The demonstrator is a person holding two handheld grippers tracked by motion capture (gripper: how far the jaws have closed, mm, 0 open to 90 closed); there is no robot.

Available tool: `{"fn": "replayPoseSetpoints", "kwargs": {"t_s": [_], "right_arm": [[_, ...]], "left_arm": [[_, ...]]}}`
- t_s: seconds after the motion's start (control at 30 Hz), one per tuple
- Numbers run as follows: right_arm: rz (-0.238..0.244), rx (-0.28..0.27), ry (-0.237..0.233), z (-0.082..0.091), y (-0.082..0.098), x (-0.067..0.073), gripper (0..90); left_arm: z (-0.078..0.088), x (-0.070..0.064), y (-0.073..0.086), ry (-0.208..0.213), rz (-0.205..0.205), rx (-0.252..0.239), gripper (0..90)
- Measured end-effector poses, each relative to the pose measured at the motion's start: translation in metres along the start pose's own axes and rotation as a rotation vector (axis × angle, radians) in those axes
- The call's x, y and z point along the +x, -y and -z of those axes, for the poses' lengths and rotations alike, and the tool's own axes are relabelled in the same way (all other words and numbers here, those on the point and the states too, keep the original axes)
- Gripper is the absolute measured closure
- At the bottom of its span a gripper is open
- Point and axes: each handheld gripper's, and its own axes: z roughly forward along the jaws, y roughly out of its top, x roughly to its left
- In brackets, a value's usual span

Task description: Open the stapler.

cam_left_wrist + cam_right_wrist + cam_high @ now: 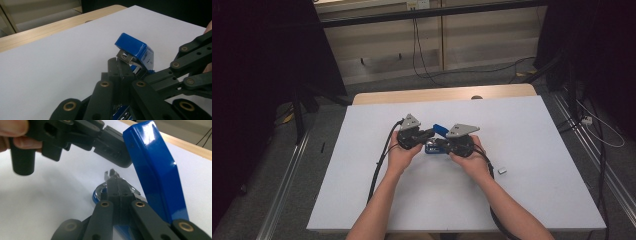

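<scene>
A blue stapler (pixel 432 147) lies mid-table with its blue lid (pixel 440 128) swung up. In the left gripper view the lid (pixel 133 47) stands tilted above the jaw tips, a metal plate showing under it. My left gripper (pixel 431 133) (pixel 118 64) is shut, with its tips pressed against the underside of the lid. My right gripper (pixel 441 144) (pixel 113 178) is shut on the thin metal staple rail (pixel 110 174) of the stapler, the raised lid (pixel 155 170) just to its right. The left gripper's fingers (pixel 110 147) reach in behind that lid.
A small grey box (pixel 502 171) lies on the white tabletop (pixel 522 130) to the right of the right hand. A wooden strip (pixel 412 95) runs along the table's far edge. Cables trail from both grippers toward the near edge.
</scene>
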Motion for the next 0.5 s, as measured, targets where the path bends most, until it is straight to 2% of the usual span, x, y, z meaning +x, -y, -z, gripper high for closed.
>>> {"fn": "replayPoseSetpoints", "kwargs": {"t_s": [0.1, 0.23, 0.5], "right_arm": [[-0.031, -0.02, 0.022, -0.003, 0.0, 0.002, 90.0], [-0.046, -0.029, 0.069, -0.008, 0.001, 0.004, 90.0], [-0.041, -0.047, 0.129, -0.011, -0.001, 0.006, 90.0]], "left_arm": [[0.0, -0.001, -0.001, 0.001, -0.003, -0.008, 90.0], [0.0, -0.002, -0.002, 0.006, 0.005, -0.011, 90.0], [0.001, -0.002, -0.002, 0.006, 0.003, -0.017, 90.0]]}}
